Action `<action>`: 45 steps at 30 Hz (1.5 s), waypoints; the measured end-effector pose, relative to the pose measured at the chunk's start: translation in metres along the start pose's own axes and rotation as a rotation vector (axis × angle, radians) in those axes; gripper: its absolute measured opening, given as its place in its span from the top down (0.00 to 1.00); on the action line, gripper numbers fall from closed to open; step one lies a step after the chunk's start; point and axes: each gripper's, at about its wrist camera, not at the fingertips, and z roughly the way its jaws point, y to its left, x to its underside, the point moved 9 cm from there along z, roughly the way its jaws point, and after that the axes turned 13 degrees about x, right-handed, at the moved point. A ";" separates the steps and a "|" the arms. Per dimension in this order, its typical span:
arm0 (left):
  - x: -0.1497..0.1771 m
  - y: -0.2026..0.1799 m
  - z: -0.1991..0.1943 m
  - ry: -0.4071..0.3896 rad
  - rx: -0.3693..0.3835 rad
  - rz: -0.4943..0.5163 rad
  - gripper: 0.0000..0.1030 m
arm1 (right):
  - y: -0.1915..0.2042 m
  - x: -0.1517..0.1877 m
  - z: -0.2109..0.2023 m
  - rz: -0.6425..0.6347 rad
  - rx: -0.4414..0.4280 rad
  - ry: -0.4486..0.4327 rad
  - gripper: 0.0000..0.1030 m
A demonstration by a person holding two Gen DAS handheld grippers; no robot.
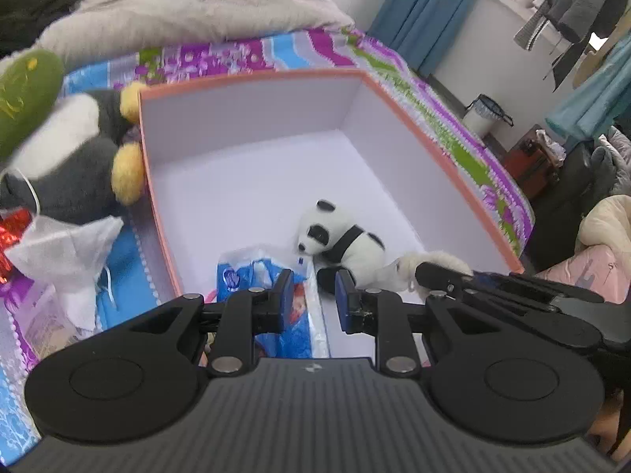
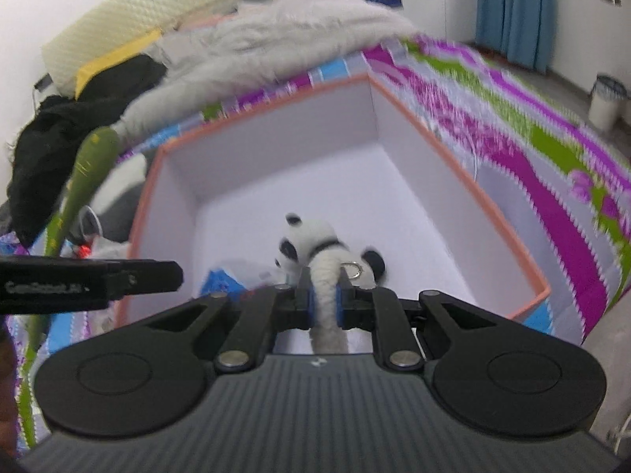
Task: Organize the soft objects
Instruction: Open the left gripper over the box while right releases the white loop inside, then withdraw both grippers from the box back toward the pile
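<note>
The large open cardboard box with the orange rim and white inside [image 1: 252,79] sat on the bed's purple, green and blue patterned quilt [image 2: 532,165]; stiff-walled and probably light, it looked best gripped by its rim. Outside its left wall lay a grey, white and yellow plush penguin [image 1: 79,157], bulky but squashy, fit to pinch anywhere on the body. Inside, by the near wall, lay a blue crinkly plastic packet [image 1: 252,276], likely slippery, its print too blurred to read. Beside it lay the small black-and-white plush panda [image 1: 339,236]. The right gripper [image 2: 324,299] was clenched on a white fuzzy plush strip with a metal ring [image 2: 325,276], light and yielding, held over the box. The left gripper [image 1: 313,295] held nothing, its jaws parted above the packet.
</note>
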 end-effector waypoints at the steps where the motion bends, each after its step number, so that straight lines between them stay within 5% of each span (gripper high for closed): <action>1: 0.001 0.003 0.003 0.004 -0.001 -0.008 0.74 | 0.000 0.002 0.003 0.001 0.003 0.011 0.78; 2: 0.003 0.006 0.005 0.007 -0.006 -0.010 0.74 | -0.001 0.005 0.006 0.001 0.009 0.023 0.62; 4: 0.004 0.009 0.004 0.012 -0.018 -0.005 0.74 | -0.002 0.008 0.008 0.003 0.021 0.027 0.47; 12: 0.004 -0.005 -0.031 -0.034 -0.017 0.036 0.73 | 0.002 0.002 -0.018 0.006 0.017 -0.021 0.47; 22: 0.011 -0.039 -0.118 -0.173 -0.013 0.093 0.73 | 0.019 -0.009 -0.107 0.009 -0.033 -0.179 0.47; 29: 0.034 -0.052 -0.178 -0.254 -0.019 0.113 0.72 | 0.031 0.001 -0.163 0.000 -0.067 -0.261 0.47; 32: 0.046 -0.054 -0.199 -0.284 -0.026 0.110 0.64 | 0.039 0.007 -0.180 -0.010 -0.088 -0.285 0.47; 45: 0.102 -0.034 -0.259 -0.339 -0.085 0.063 0.61 | 0.078 0.045 -0.218 -0.068 -0.171 -0.332 0.47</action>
